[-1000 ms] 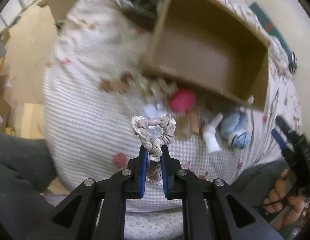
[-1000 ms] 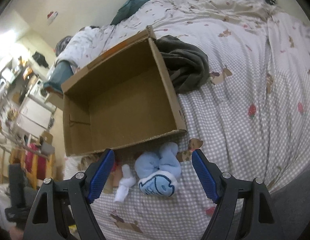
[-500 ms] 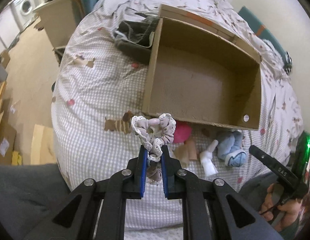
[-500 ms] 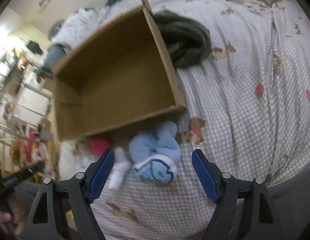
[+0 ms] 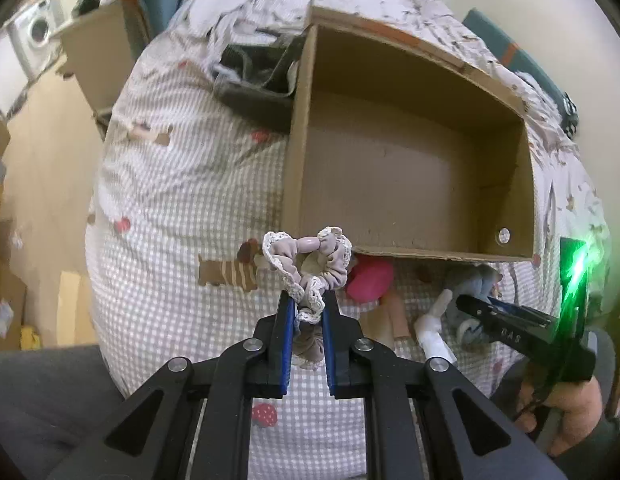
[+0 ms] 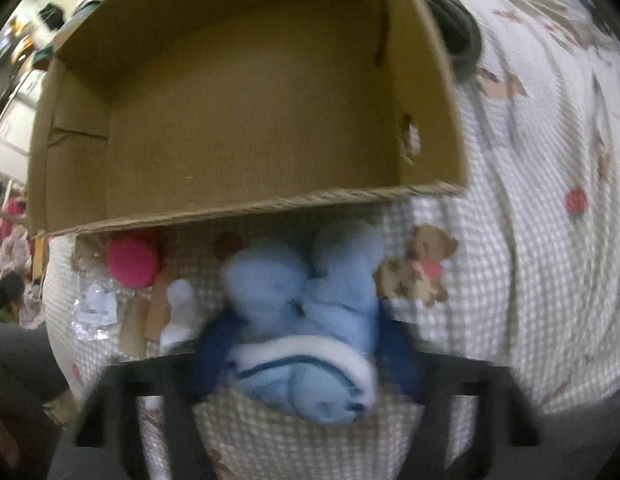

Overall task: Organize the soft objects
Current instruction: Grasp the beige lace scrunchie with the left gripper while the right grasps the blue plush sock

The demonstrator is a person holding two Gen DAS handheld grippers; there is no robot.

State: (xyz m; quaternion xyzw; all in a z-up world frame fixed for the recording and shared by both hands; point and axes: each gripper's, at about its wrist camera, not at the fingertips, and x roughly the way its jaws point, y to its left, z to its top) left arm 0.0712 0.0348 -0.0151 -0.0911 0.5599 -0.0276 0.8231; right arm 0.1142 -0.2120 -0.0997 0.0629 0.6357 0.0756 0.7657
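My left gripper (image 5: 305, 308) is shut on a mauve scrunchie with a lace edge (image 5: 310, 260) and holds it above the bed, just before the near rim of an open cardboard box (image 5: 410, 168). The box is empty in both views (image 6: 245, 120). My right gripper (image 6: 301, 344) has its blue fingers on either side of a light blue plush toy (image 6: 305, 312) lying in front of the box; the view is blurred. The right gripper also shows in the left wrist view (image 5: 506, 324). A pink ball (image 6: 131, 258), a white sock (image 6: 181, 312) and a beige item lie beside the plush.
The bed has a checked cover with dog and strawberry prints (image 5: 181, 184). Dark clothing (image 5: 253, 80) lies beyond the box's far left corner. A clear plastic packet (image 6: 91, 308) lies by the pink ball. Wooden floor and a washing machine (image 5: 33, 36) are at the left.
My right gripper has moved forward and down to the blue plush, and its fingers have narrowed around it. My left gripper has carried the scrunchie closer to the box.
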